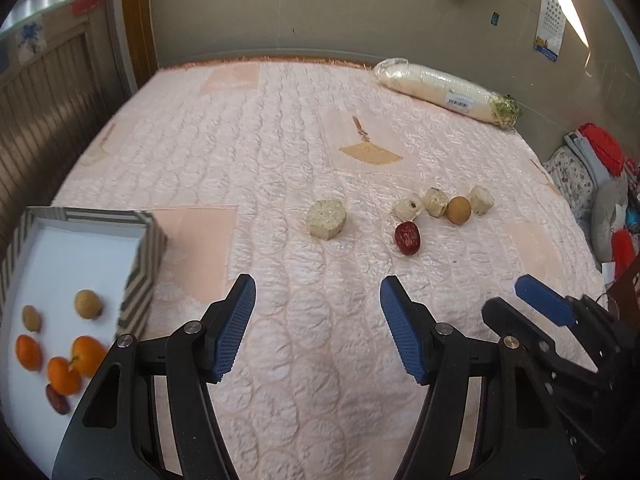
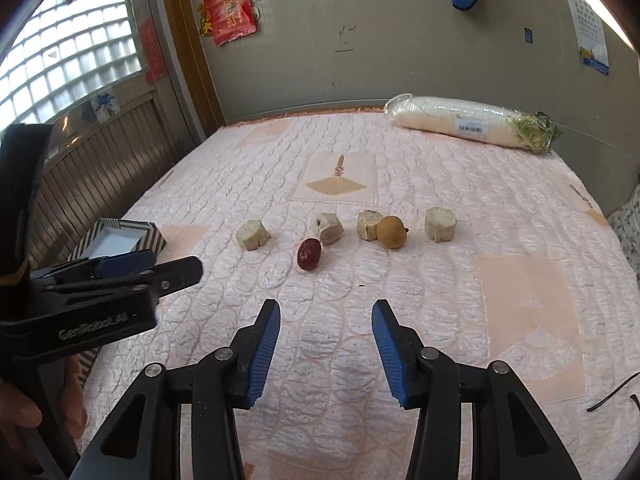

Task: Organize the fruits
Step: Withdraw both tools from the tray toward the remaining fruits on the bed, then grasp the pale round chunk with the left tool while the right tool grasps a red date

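On the pink quilted bed lie a red date [image 1: 407, 238] [image 2: 309, 254], a round brown longan [image 1: 458, 210] [image 2: 391, 232] and several pale cut chunks [image 1: 327, 218] [image 2: 253, 234]. A striped box [image 1: 149, 256] [image 2: 120, 236] at the left holds three oranges [image 1: 86, 355], two longans [image 1: 87, 303] and a date [image 1: 57, 399]. My left gripper [image 1: 318, 304] hovers open and empty, nearer than the loose fruit. My right gripper [image 2: 326, 330] is open with nothing between its fingers, short of the date. Each view shows the other gripper at its edge.
A plastic-wrapped white radish [image 1: 446, 90] [image 2: 468, 122] lies at the bed's far right corner by the wall. Clothes [image 1: 600, 168] are piled off the right side. A wooden panel [image 1: 44, 112] runs along the left. A person's hand [image 2: 24, 416] grips the left tool.
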A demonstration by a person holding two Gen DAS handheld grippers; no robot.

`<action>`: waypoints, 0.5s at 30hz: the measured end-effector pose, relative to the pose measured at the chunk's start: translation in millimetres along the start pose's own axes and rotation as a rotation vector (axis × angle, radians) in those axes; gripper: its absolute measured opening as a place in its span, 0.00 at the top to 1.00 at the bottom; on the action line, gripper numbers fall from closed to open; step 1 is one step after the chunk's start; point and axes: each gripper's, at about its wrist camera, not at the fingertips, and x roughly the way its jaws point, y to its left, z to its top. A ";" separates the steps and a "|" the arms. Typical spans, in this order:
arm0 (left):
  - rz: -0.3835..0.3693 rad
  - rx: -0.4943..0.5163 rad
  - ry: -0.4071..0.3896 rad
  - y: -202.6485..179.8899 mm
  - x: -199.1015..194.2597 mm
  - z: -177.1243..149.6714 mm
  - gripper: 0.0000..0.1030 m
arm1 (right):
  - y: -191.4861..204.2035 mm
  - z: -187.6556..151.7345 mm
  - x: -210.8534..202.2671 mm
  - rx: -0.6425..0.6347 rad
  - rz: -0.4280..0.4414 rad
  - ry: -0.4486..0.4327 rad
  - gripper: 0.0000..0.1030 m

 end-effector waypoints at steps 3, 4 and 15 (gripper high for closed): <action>0.005 -0.010 0.008 0.6 7.0 4.6 0.37 | -3.1 1.5 1.0 0.005 0.003 -0.002 0.55; 0.009 -0.010 0.008 0.2 9.1 5.9 0.37 | -3.4 1.6 1.3 0.004 0.004 0.000 0.55; 0.037 0.018 0.005 -5.9 22.2 15.6 0.37 | -0.6 7.1 12.6 -0.018 0.007 0.005 0.55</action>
